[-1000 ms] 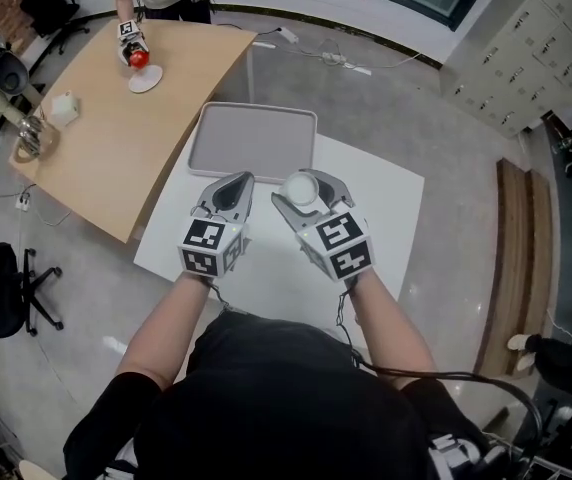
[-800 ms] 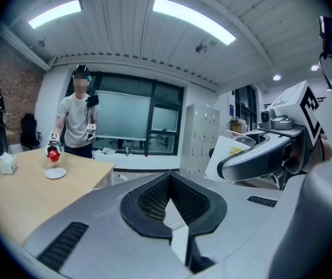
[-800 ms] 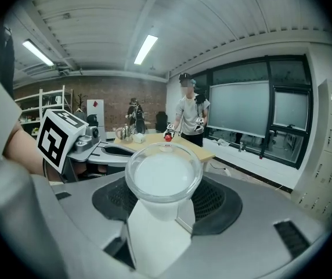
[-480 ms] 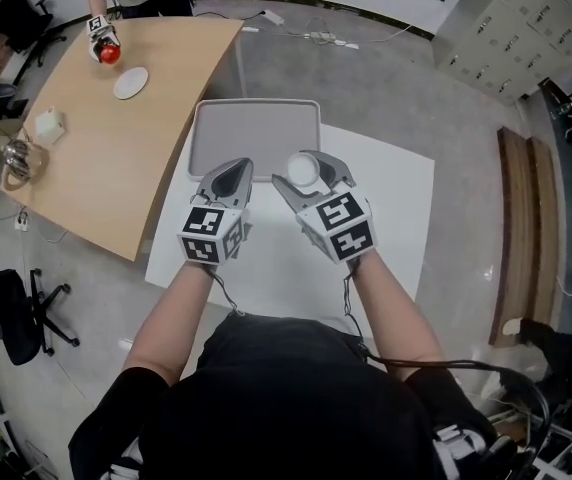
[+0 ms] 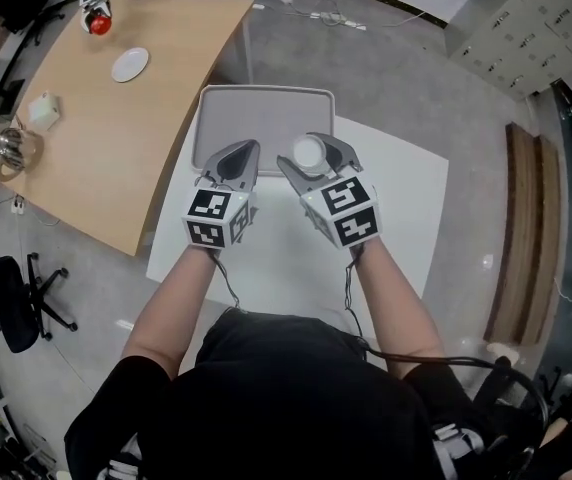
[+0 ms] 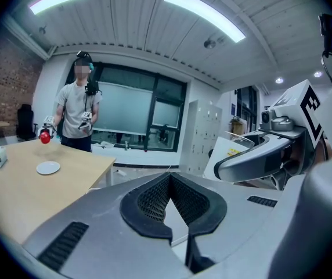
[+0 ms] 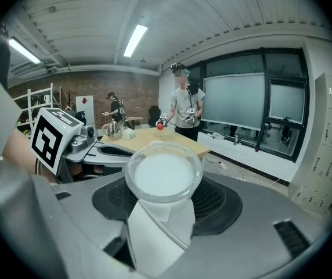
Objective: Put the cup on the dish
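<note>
A white cup (image 5: 309,152) sits between the jaws of my right gripper (image 5: 312,158), which is shut on it and held above the white table (image 5: 396,208). In the right gripper view the cup (image 7: 163,176) fills the centre, mouth toward the camera, with that gripper (image 7: 163,211) closed around its base. My left gripper (image 5: 238,161) hovers just left of it, shut and empty; its jaws (image 6: 169,205) meet with nothing between them. A small white dish (image 5: 130,64) lies far off on the wooden table (image 5: 86,158), also visible in the left gripper view (image 6: 48,167).
A grey tray (image 5: 261,108) lies on the white table just beyond both grippers. Another person (image 6: 76,115) stands at the wooden table's far end holding a red object (image 5: 99,24). A tissue box (image 5: 44,108) and a kettle (image 5: 11,148) stand at the left edge.
Both grippers have stayed side by side with the cup held, now closer to the tray. The other person's red object has lifted away from the dish.
</note>
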The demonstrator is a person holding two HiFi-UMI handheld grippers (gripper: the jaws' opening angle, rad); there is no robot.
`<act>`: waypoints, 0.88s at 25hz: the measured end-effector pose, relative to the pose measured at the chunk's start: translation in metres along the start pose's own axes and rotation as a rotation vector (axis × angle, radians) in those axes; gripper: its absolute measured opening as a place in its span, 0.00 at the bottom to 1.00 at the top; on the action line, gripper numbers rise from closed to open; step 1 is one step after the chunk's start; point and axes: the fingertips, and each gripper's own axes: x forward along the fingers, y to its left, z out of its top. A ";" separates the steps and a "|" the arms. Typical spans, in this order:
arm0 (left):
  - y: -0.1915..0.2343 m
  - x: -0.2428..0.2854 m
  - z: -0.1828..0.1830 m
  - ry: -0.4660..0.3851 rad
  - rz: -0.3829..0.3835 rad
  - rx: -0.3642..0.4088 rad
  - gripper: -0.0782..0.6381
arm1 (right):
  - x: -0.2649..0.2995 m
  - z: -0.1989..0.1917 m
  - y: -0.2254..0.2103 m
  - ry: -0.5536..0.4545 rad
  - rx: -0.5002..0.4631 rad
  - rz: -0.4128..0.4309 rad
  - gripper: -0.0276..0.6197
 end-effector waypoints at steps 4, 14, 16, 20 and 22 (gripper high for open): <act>0.015 0.013 -0.010 0.023 0.003 -0.009 0.12 | 0.023 -0.006 -0.007 0.021 0.008 0.005 0.43; 0.055 0.054 -0.035 0.060 0.010 -0.030 0.12 | 0.090 -0.024 -0.030 0.076 0.009 -0.005 0.43; 0.060 0.062 -0.040 0.062 0.009 -0.039 0.12 | 0.102 -0.027 -0.034 0.079 0.009 -0.006 0.43; 0.067 0.077 -0.051 0.067 0.012 -0.052 0.12 | 0.122 -0.037 -0.040 0.090 0.016 -0.006 0.43; 0.071 0.085 -0.057 0.072 0.016 -0.057 0.12 | 0.133 -0.044 -0.042 0.100 0.019 -0.008 0.43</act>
